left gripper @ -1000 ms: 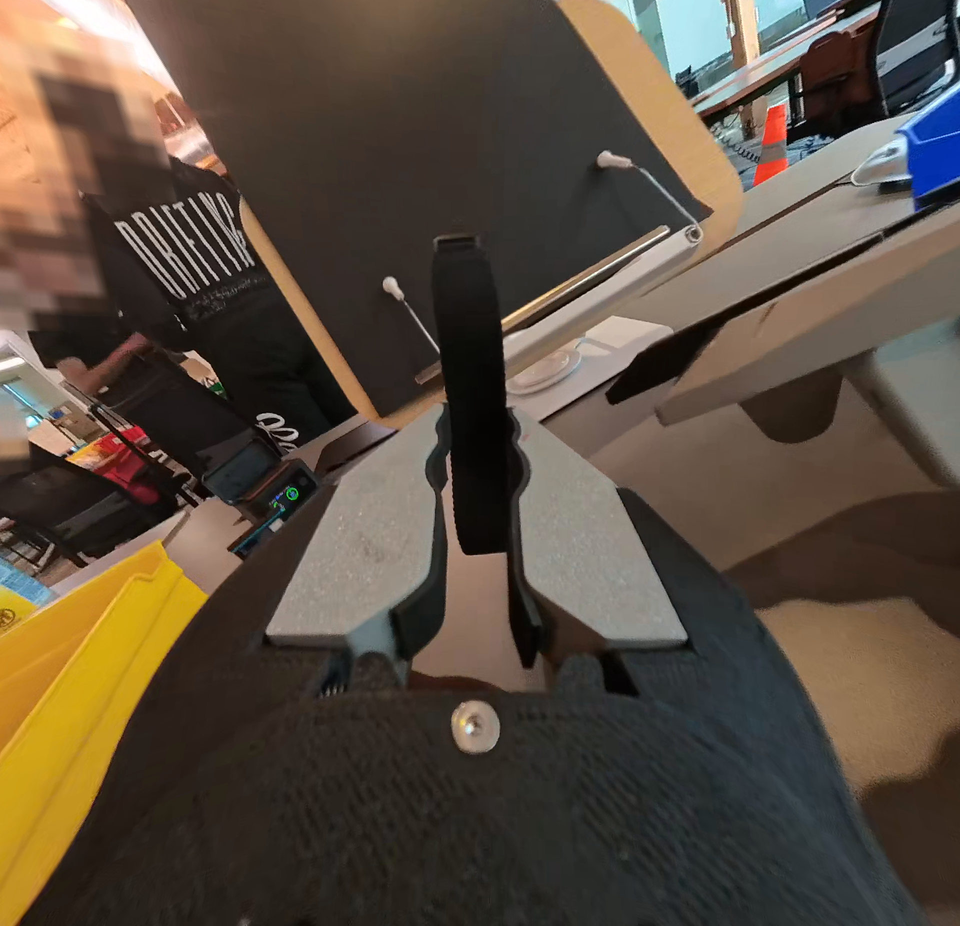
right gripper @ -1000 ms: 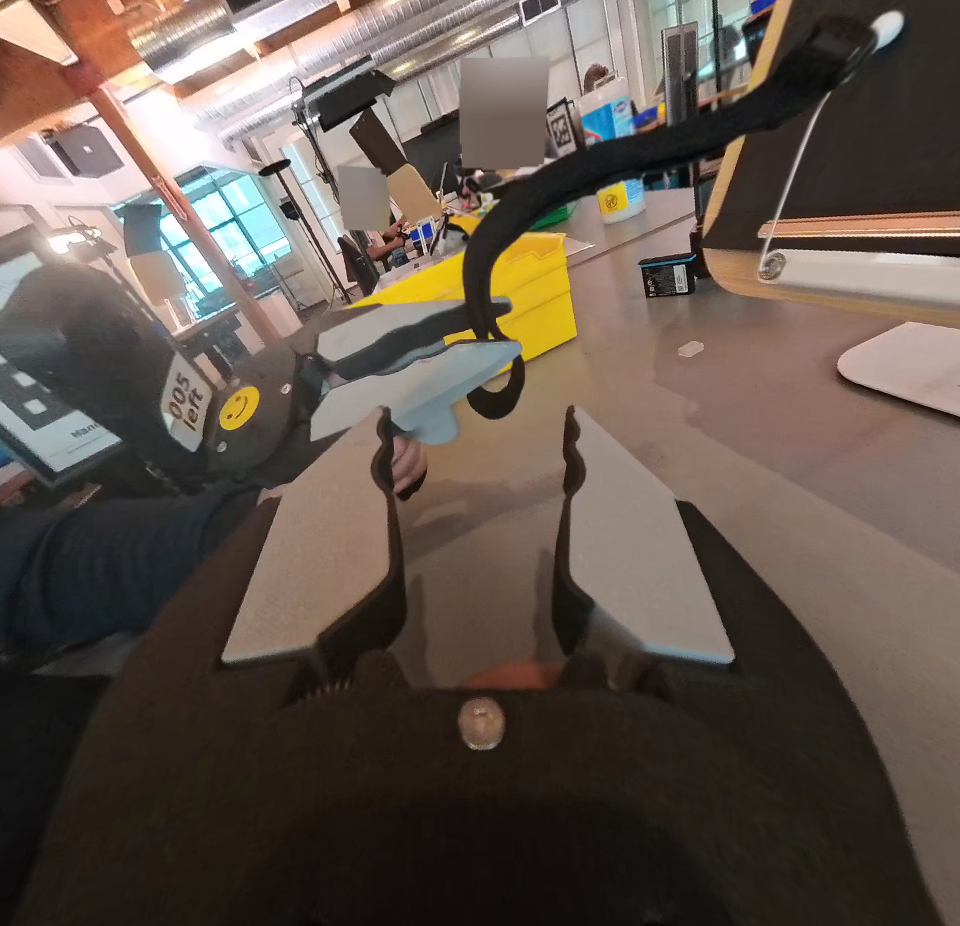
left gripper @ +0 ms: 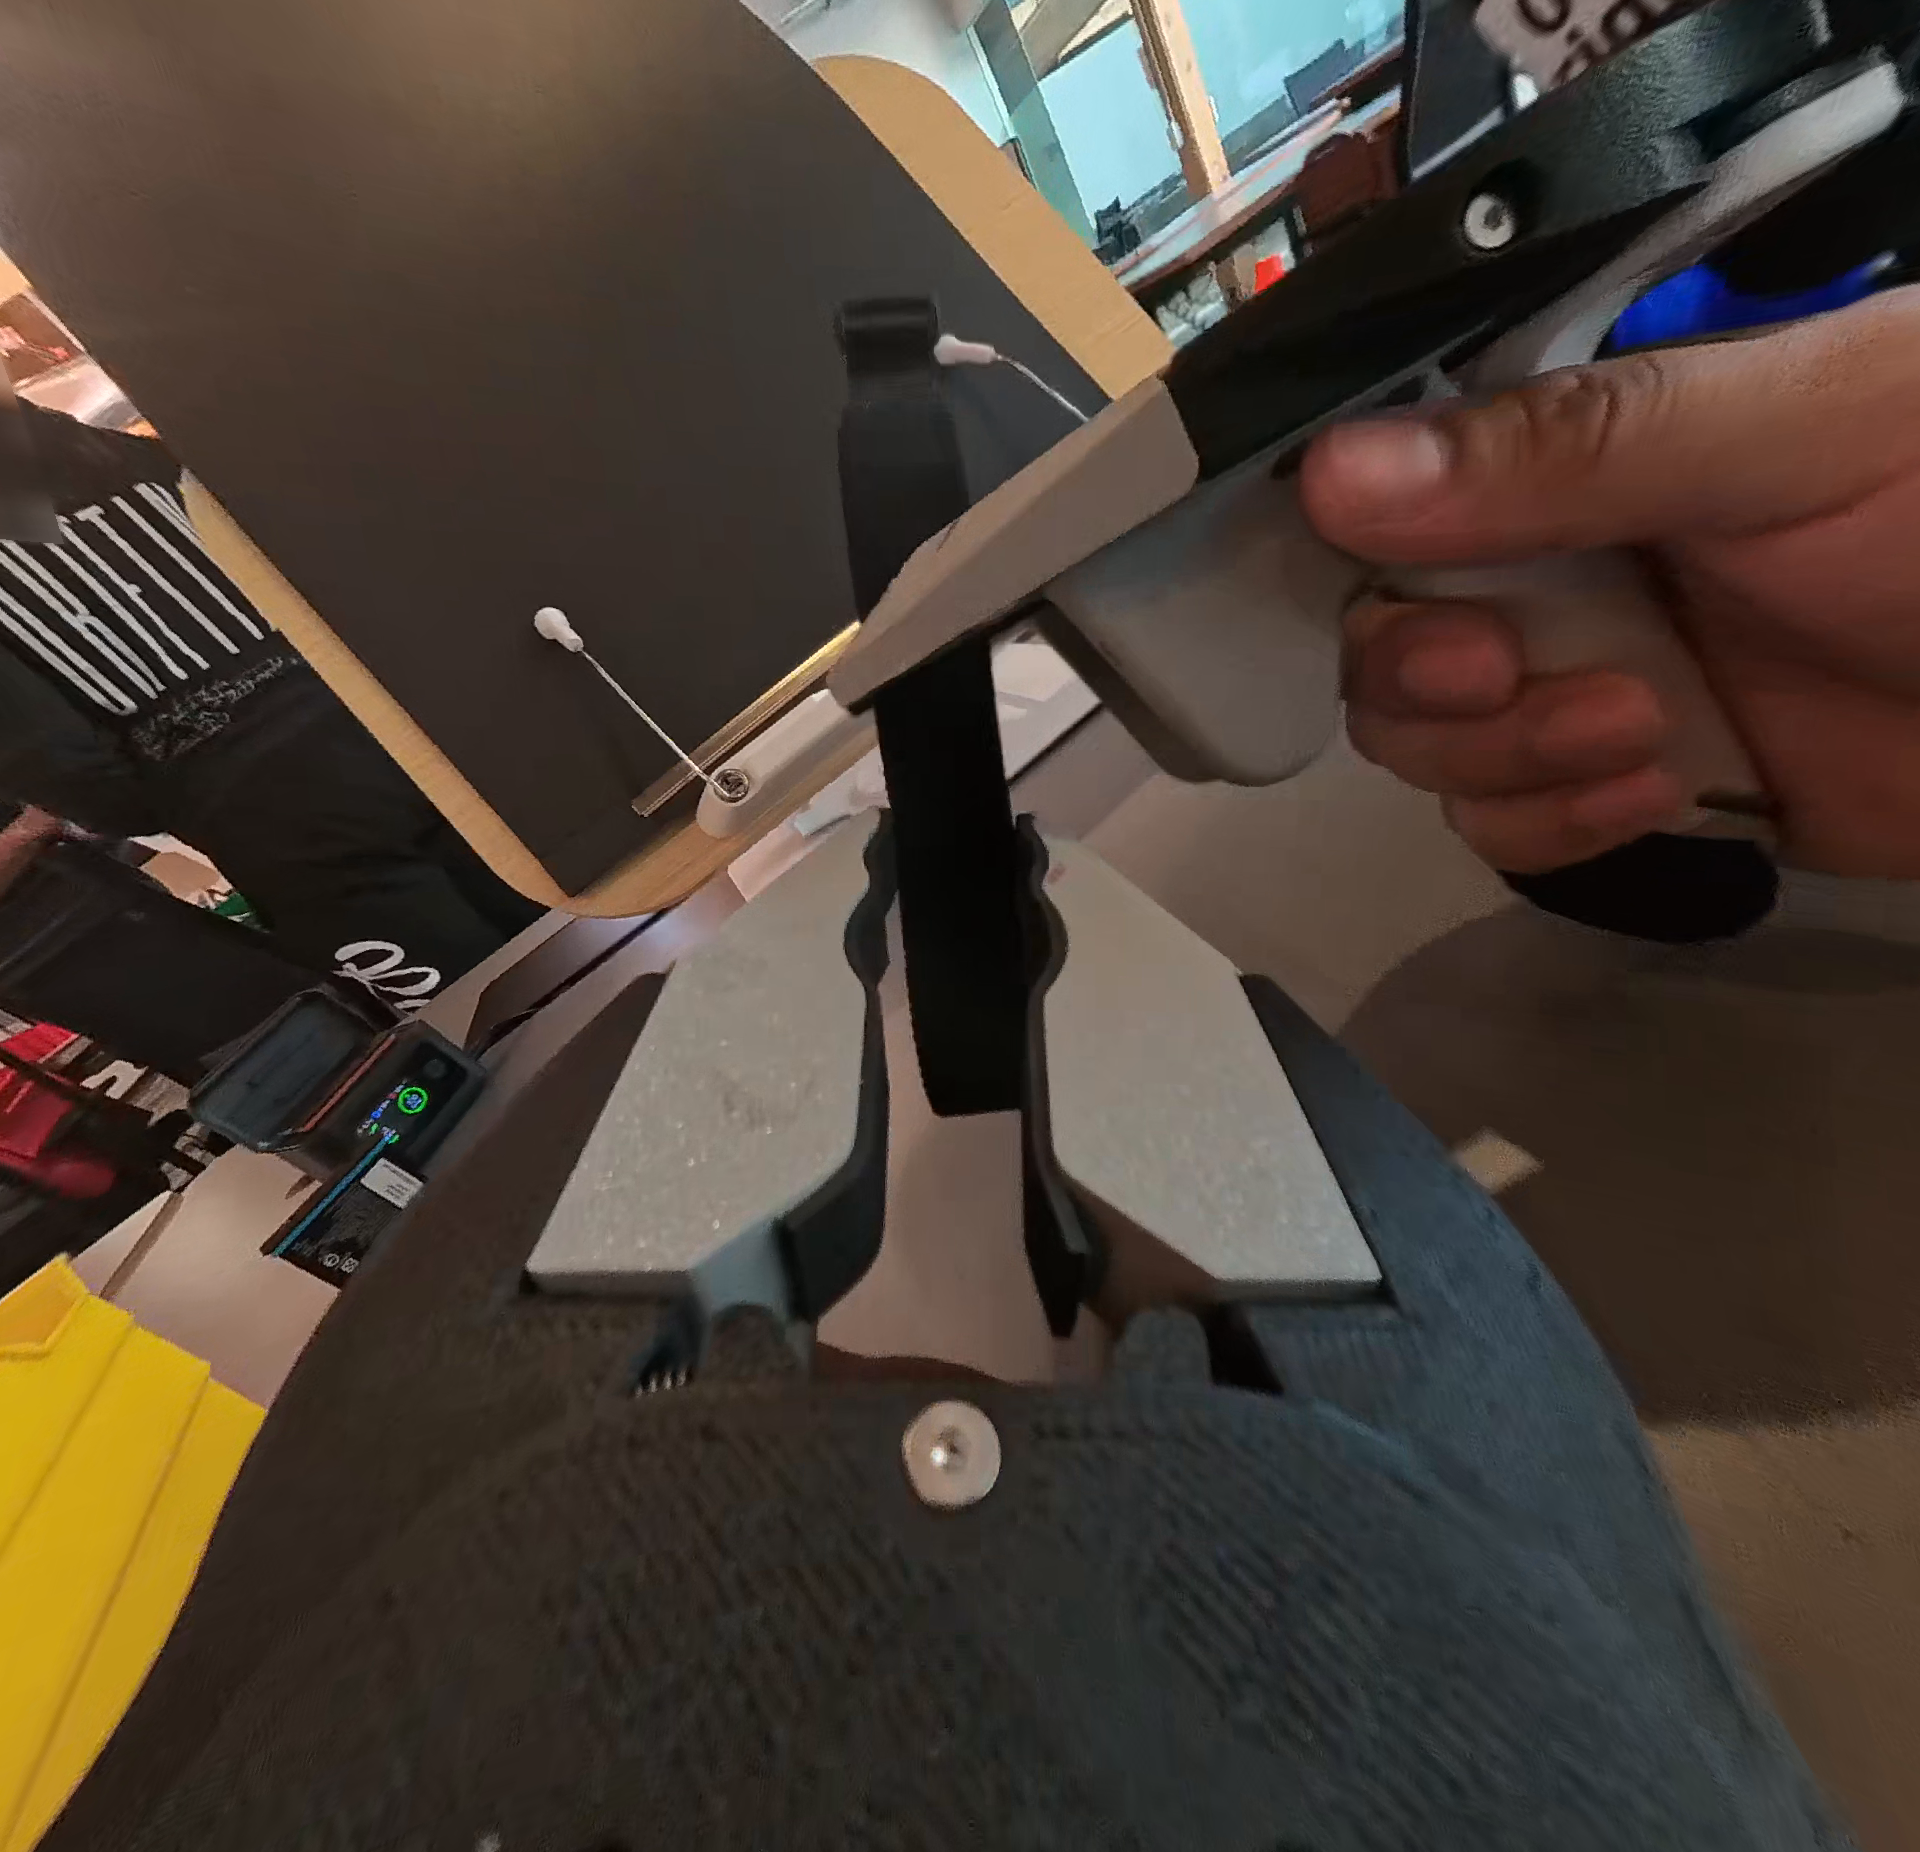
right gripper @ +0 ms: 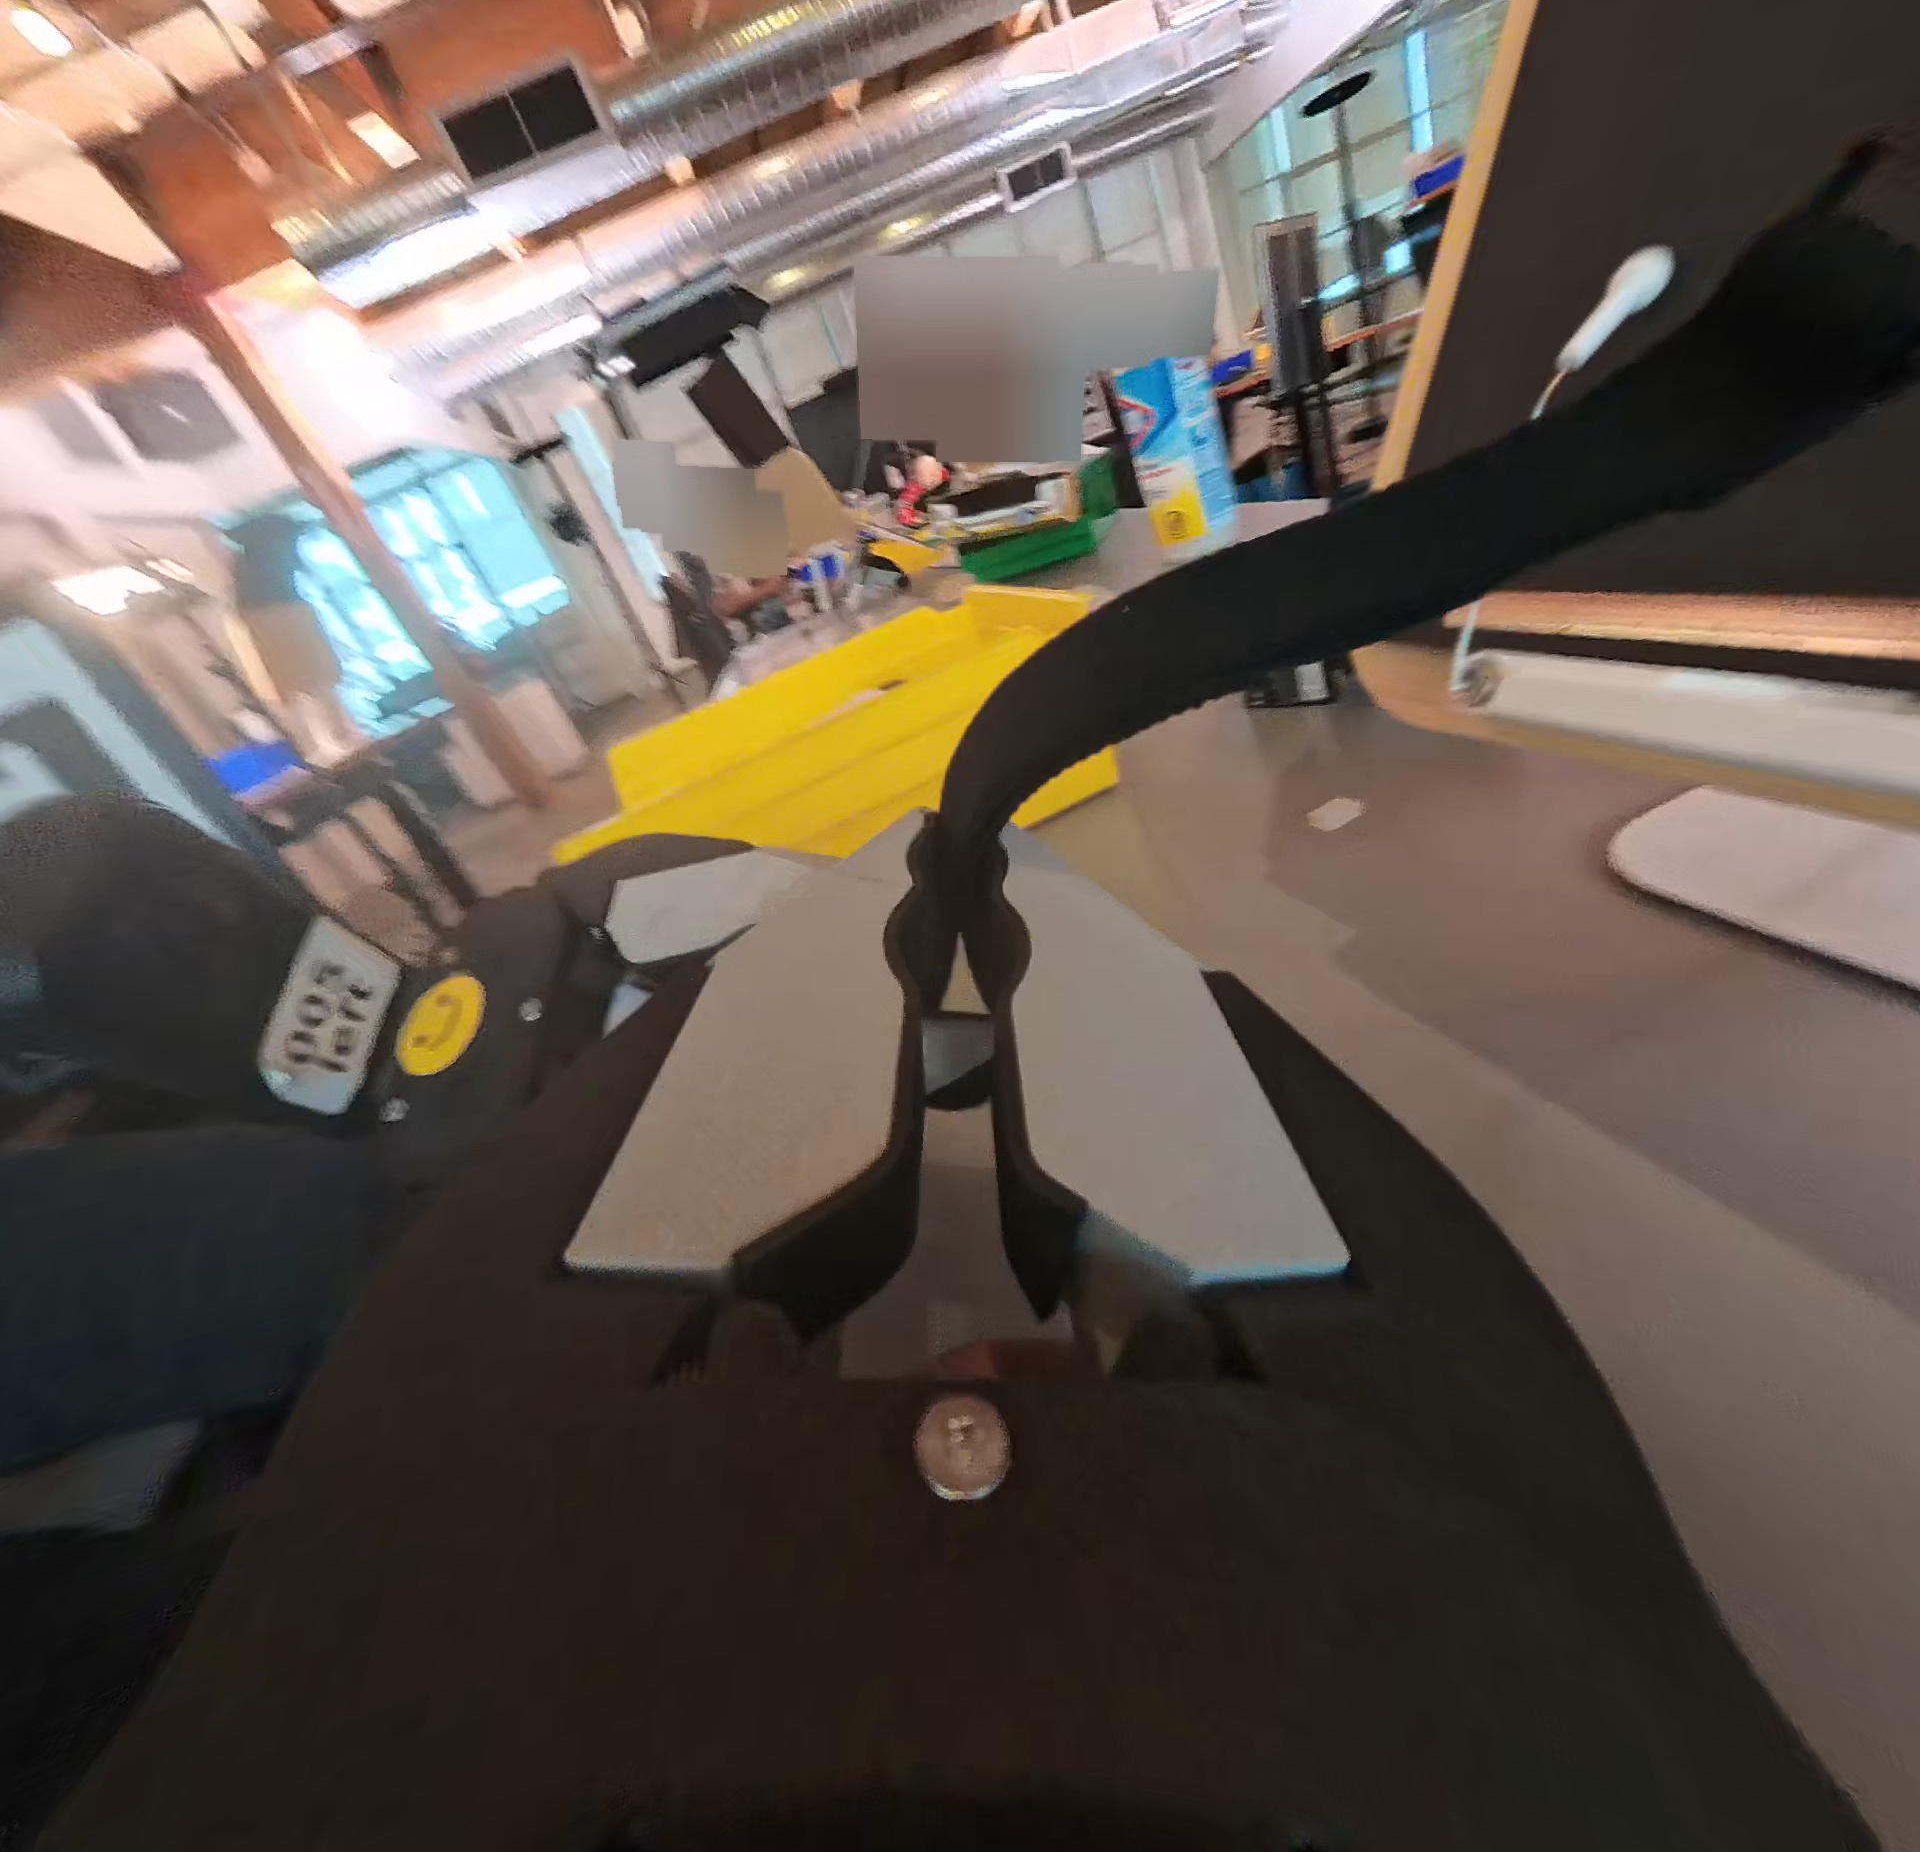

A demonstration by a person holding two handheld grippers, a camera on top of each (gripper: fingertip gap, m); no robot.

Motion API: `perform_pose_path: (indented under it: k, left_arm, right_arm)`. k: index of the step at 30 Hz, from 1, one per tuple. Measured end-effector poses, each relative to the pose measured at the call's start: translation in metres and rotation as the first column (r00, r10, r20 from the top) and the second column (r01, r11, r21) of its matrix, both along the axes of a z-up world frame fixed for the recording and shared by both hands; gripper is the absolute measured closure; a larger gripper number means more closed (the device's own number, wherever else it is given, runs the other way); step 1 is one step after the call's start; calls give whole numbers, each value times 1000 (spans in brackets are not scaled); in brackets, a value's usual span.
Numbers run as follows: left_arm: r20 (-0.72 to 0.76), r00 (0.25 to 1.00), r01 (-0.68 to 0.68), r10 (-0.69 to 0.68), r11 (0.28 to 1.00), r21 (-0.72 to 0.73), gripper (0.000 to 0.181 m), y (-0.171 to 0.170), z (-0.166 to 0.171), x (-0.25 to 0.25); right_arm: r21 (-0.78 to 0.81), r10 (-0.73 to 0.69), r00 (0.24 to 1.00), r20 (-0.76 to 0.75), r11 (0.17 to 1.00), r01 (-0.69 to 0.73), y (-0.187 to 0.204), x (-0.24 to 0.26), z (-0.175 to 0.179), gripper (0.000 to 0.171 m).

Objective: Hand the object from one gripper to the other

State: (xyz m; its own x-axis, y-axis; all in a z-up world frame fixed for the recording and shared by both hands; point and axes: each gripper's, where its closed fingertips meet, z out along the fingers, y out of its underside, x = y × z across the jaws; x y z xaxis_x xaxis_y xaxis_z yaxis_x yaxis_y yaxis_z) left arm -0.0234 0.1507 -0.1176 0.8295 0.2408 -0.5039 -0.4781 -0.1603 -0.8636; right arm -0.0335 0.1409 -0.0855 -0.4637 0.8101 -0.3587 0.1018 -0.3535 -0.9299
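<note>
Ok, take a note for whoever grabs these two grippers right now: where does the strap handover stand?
Left gripper: shut on the black strap, lower end between its fingers.
Right gripper: shut on the same strap just above, fingertips pinching it.
Strap is in the air over the grey table, free end arching up.
Done: both grips are on.
Left: open the left gripper, then draw the right one away.

So the right tongs [right gripper: 958, 883] moved in and clamped down on the black strap [right gripper: 1299, 597], they were wide open before. In the left wrist view they now reach in from 2 o'clock, crossing the strap.
</note>
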Motion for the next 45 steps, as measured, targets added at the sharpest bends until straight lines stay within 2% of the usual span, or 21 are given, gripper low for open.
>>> perform_pose_path:
  k: [2, 3, 5, 7, 9, 11, 15, 19, 21, 23, 24, 26, 28, 29, 31, 35, 37, 39, 41, 43, 45]
  left_arm:
    - [-6, 1000, 1, 0, 999, 32, 162, -3, 4, 2]
    - [1, 1000, -1, 1, 999, 50, 162, -4, 7, 2]
    - [39, 999, -5, 2, 997, 81, 158, -7, 11, -3]
    - [101, 995, -3, -8, 993, 115, 158, -11, 15, -9]
    - [161, 986, 21, -47, 987, 156, 159, -15, 19, -11]
    - [224, 970, 50, -97, 977, 206, 160, -20, 24, -13]
    - [374, 903, 116, -213, 958, 263, 159, -25, 27, -17]
    - [517, 758, 276, -396, 914, 297, 153, -25, 26, -4]
    - [621, 605, 358, -498, 867, 347, 149, -25, 26, 5]
    - [730, 404, 428, -551, 819, 382, 146, -25, 22, 14]
    - [769, 307, 472, -561, 791, 389, 146, -24, 19, 20]
    - [812, 181, 538, -555, 747, 391, 140, -25, 13, 35]
    - [826, 34, 619, -563, 661, 425, 139, -31, 15, 56]
    - [835, -9, 646, -551, 634, 425, 138, -33, 13, 64]
    - [844, -7, 678, -537, 618, 399, 138, -34, 9, 71]
    - [829, 78, 703, -554, 620, 349, 175, -35, 8, 75]
    - [805, 164, 696, -570, 645, 315, 180, -33, 8, 72]
    - [759, 286, 667, -585, 690, 281, 180, -30, 9, 65]
    - [691, 410, 625, -596, 735, 263, 179, -28, 13, 56]
    - [609, 519, 609, -599, 760, 228, 180, -27, 14, 56]
    - [540, 604, 593, -586, 784, 186, 180, -25, 13, 57]
  right_arm:
    - [158, -143, 989, -33, 977, 147, 12, -1, 2, 170]
    - [262, -239, 968, -71, 932, 250, 22, 0, 4, 171]
    - [465, -382, 909, -165, 783, 413, 39, 4, 8, 170]
    - [664, -462, 850, -254, 555, 500, 53, 8, 4, 170]
    - [809, -442, 834, -329, 324, 491, 58, 9, -5, 170]
    - [862, -399, 822, -406, 132, 490, 62, 10, -8, 170]
    - [847, -277, 801, -531, -135, 514, 65, 16, 0, 170]
    - [787, -152, 818, -555, -415, 457, 68, 19, -9, 170]
    - [721, -90, 822, -563, -540, 435, 67, 21, -13, 170]
    - [658, -23, 820, -571, -610, 441, 60, 23, -13, 170]
    - [643, 4, 821, -571, -619, 450, 54, 24, -12, 170]
    - [631, 37, 820, -570, -620, 466, 44, 26, -11, 170]
    - [618, 54, 823, -566, -632, 467, 39, 26, -10, 170]
    - [619, 62, 828, -558, -634, 464, 37, 25, -12, 170]
    - [626, 71, 839, -539, -633, 456, 33, 23, -17, 171]
    - [686, 69, 865, -497, -579, 440, 28, 22, -26, 164]
    - [749, 54, 883, -467, -506, 427, 26, 22, -32, 153]
    - [803, 34, 896, -442, -430, 413, 26, 22, -36, 137]
    - [892, 26, 922, -387, -241, 382, 17, 27, -44, 134]
    - [949, 18, 949, -315, 30, 315, 8, 34, -46, 129]
    - [932, 23, 960, -279, 246, 265, 1, 41, -39, 120]
